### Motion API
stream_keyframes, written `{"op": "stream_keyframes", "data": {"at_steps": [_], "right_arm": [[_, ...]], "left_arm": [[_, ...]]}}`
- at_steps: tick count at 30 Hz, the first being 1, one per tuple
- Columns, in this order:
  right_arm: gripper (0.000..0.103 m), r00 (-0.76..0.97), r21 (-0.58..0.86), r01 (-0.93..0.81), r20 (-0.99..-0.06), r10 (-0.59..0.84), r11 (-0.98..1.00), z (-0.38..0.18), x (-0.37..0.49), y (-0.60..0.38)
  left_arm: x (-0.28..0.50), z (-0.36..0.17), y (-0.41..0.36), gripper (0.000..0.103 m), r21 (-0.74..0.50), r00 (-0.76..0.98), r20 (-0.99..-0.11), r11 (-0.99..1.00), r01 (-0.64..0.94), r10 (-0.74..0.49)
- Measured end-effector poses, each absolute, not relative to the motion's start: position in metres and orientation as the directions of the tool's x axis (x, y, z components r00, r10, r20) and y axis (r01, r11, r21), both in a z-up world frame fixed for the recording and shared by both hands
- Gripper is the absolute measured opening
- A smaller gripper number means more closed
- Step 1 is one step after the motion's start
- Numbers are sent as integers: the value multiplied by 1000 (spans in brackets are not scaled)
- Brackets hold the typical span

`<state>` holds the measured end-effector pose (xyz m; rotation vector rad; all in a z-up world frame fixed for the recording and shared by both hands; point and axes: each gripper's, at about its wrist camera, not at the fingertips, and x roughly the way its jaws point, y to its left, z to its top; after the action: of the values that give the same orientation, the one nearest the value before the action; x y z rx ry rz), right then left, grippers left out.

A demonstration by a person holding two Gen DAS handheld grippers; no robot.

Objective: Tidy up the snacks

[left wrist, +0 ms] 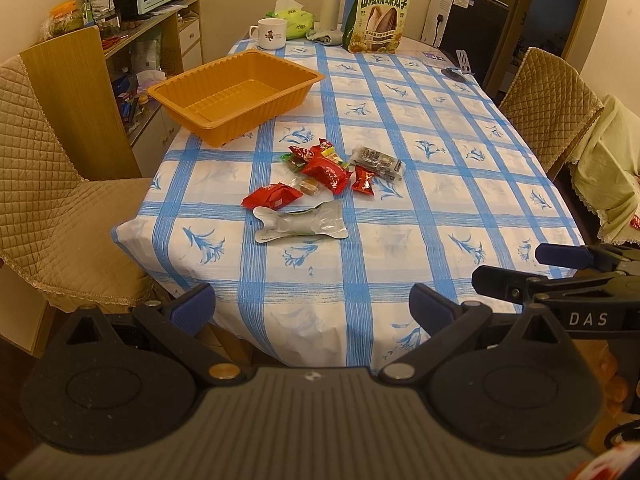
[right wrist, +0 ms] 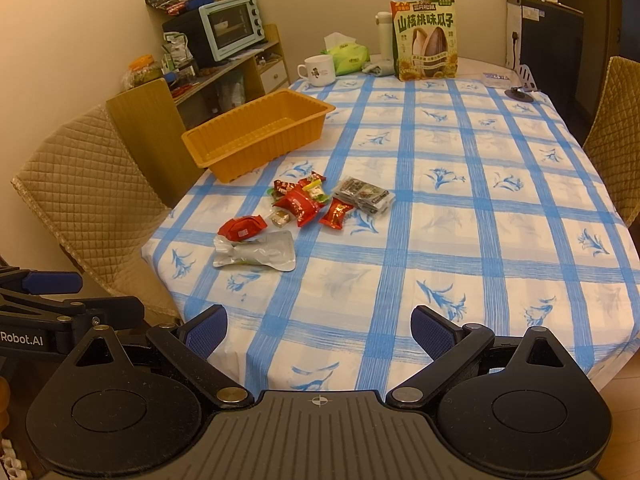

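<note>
Fingers of both tools stand wide apart with nothing between them: the left gripper [left wrist: 312, 308] fills the bottom of its view, the right gripper [right wrist: 319, 328] the bottom of its own, and both hang at the near edge of the table [left wrist: 460, 184], level and pointed forward across the checked cloth, well short of any wrapper. Up the frame from the left fingers, a little left of centre, lies the nearest piece, a silver pouch [left wrist: 301, 222], its long axis running side to side across the line of approach. In the right view that pouch [right wrist: 256, 254] sits up and to the left, so the left tool looks the straighter reach. Just past it is a red packet [left wrist: 271, 196], then the scattered snacks [left wrist: 332, 166]. Farther still, toward the upper left, waits the empty orange tray [left wrist: 236, 94].
</note>
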<state>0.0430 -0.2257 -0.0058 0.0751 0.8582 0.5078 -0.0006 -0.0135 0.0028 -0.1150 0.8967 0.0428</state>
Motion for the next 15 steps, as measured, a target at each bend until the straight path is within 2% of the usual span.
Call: {"op": "stream_keyframes", "data": {"at_steps": [15], "right_arm": [[98,542,265,-398,-705,458,879,-6,43,-226]], "left_arm": [[0,3,-14,103,-81,623,-782,993,-87,-10]]}}
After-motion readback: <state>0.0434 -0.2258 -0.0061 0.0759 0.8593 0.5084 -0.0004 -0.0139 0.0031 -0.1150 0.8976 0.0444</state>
